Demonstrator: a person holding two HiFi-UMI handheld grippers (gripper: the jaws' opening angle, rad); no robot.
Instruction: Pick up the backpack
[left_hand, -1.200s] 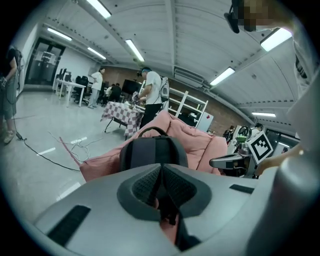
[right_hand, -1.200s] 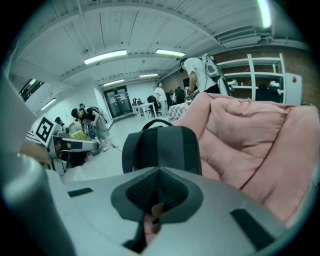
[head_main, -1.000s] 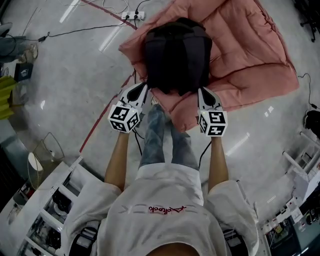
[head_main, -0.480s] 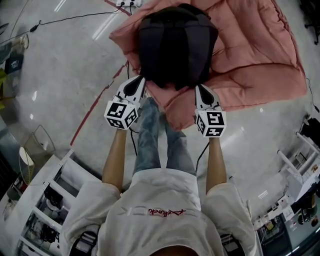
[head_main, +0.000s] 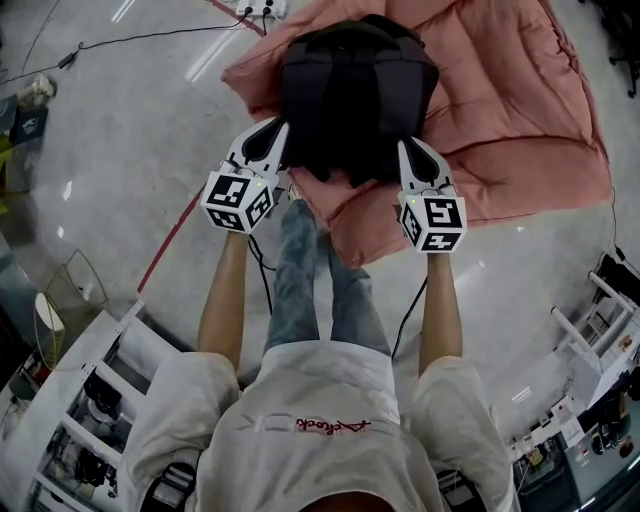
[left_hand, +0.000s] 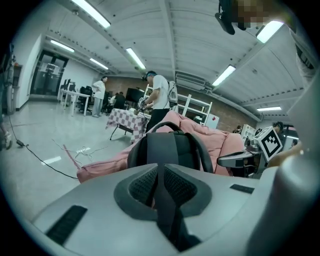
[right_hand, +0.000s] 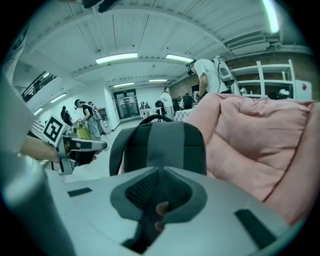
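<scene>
Looking down, head view: black backpack (head_main: 355, 95) sits on a pink quilt (head_main: 510, 120) spread on the floor (head_main: 130, 140), straight ahead of the person's feet. Left claw (head_main: 272, 130) is at the pack's left flank and right claw (head_main: 405, 148) at its right flank, both tips touching the fabric. Cannot tell from here whether the pack's bottom has left the quilt.

Left gripper view: jaws closed together. A grey strip of webbing lies in the seam between them and appears to run on into the shoulder strap (left_hand: 167, 147) directly ahead. Reads as a pinch on the strap, narrow. The pack stands upright with its carry handle on top; its base is hidden behind the jaws.

Right gripper view: same picture. Jaws are closed with a dark strip caught in the seam, lined up with the other shoulder strap (right_hand: 164, 142). A little pink shows through the gap. Quilt bulks up to the right.

Progress, as a judgement: the approach is done and both grips look made. The lift itself is not shown as finished. Left to do: raise both hands together and bring the pack clear of the quilt, watching for thin webbing slipping out.
</scene>
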